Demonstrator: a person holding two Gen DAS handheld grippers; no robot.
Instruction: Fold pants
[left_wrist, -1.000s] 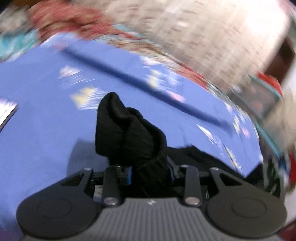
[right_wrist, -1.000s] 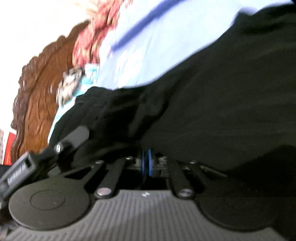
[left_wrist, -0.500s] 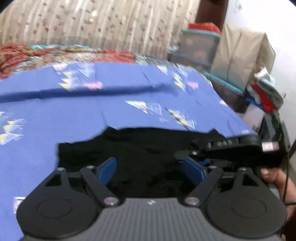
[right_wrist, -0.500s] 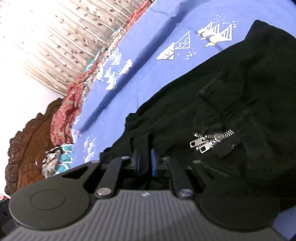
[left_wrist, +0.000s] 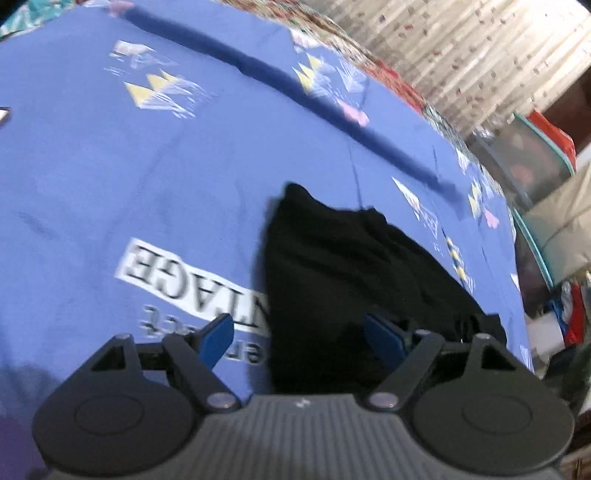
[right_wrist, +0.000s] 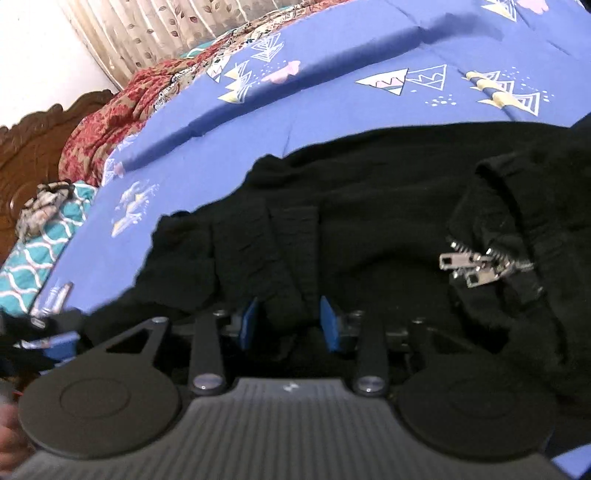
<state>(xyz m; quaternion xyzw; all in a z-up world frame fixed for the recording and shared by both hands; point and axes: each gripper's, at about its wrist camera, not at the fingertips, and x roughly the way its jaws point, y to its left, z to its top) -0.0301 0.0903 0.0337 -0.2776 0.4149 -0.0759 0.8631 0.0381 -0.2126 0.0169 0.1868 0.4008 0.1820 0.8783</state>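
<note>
The black pants (right_wrist: 369, 206) lie bunched on the blue bedsheet (right_wrist: 332, 48), a soft, matte knit fabric that shows little detail apart from its folds and a ribbed band near the front edge. In the right wrist view a thick rolled hem or pocket edge rises at the right side, and two metal zipper pulls (right_wrist: 476, 266) with silver teeth gleam against the dark cloth. In the left wrist view the pants (left_wrist: 351, 266) form a rough dark wedge whose pointed corner reaches up onto the sheet, and their left edge lies over a white printed label with block letters (left_wrist: 177, 277).

The right tool (right_wrist: 288, 325) has its blue-padded fingers (right_wrist: 248, 323) partly apart, with a fold of the black fabric standing between them; whether the pads touch the cloth I cannot tell. The left tool (left_wrist: 301, 336) has its blue fingers (left_wrist: 218, 334) spread wide, one over the printed sheet and the other over the pants, holding nothing.

The bedsheet (left_wrist: 110, 166) is smooth cotton with creased fold lines and a print of triangles in white, yellow and pink. Beyond it lie a red patterned blanket (right_wrist: 110, 122), a teal lattice-print cloth (right_wrist: 33, 251), a carved wooden headboard (right_wrist: 33, 136) and a pleated, leaf-print curtain (right_wrist: 166, 26).
</note>
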